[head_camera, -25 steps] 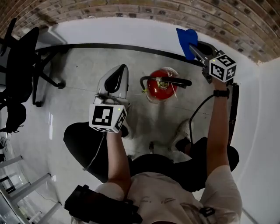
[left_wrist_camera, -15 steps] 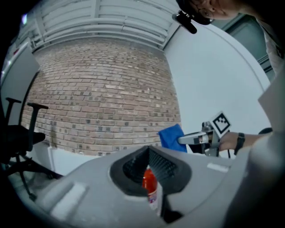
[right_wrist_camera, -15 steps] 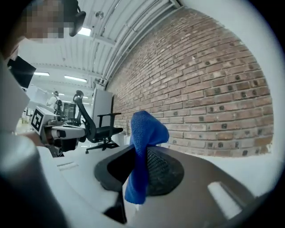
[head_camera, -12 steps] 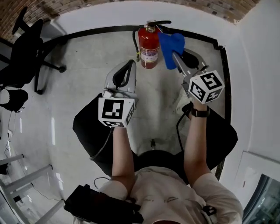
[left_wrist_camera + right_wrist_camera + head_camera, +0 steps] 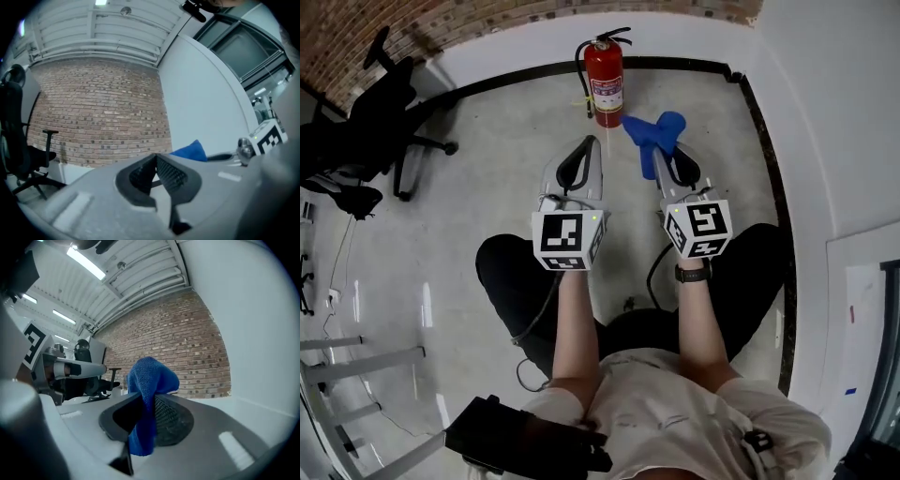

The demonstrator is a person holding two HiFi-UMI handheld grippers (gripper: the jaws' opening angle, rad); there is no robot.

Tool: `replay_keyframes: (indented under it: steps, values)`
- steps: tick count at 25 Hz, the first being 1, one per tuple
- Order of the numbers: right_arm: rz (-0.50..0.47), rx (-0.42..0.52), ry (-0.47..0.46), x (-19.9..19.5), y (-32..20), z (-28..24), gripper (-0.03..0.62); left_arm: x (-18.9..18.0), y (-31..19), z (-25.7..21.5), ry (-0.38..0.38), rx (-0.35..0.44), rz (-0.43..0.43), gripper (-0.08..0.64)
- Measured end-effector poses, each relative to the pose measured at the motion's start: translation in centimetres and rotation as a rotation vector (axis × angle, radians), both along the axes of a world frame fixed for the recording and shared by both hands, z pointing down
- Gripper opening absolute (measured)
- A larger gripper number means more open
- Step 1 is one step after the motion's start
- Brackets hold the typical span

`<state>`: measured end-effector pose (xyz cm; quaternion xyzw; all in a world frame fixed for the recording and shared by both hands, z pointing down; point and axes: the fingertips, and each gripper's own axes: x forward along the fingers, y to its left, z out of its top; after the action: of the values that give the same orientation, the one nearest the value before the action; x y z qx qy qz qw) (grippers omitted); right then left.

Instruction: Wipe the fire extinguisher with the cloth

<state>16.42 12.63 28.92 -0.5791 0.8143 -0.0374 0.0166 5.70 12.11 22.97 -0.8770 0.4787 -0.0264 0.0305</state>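
- The fire extinguisher (image 5: 605, 82) is red with a black handle, a hose and a pale label. It stands upright and is now farther off than a second ago.
- The right gripper (image 5: 657, 156), pulled back short of it, is clenched on the cloth.
- The left gripper (image 5: 592, 143), also short of it, is closed on nothing.
- The bunched blue cloth (image 5: 654, 131) sits beside its base without touching, so wiping looks paused or finished.

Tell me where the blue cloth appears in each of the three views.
Head view: blue cloth at upper centre, just right of the fire extinguisher base.
Left gripper view: its blue corner shows right of centre, beyond the jaws.
Right gripper view: blue cloth at centre, clamped between the jaws.
Shared landmark: the brick wall.
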Motion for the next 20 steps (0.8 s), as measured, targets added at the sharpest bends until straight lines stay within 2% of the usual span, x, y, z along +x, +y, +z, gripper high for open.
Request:
replay_keyframes:
  steps: [7,12,20]
  values:
    - [0.023,0.010,-0.012,-2.2,3.3,-0.8,0.064,-3.2,4.0,0.6,0.019,-0.031,-0.047,0.000]
    - [-0.007,-0.021,0.025,-4.1,4.8,-0.2,0.064,-4.6,5.7,-0.3,0.022,-0.006,-0.058,0.000]
    - [0.016,0.015,0.042,-4.3,5.8,-1.8,0.066,-5.0,5.9,0.0,0.022,0.020,-0.051,0.000]
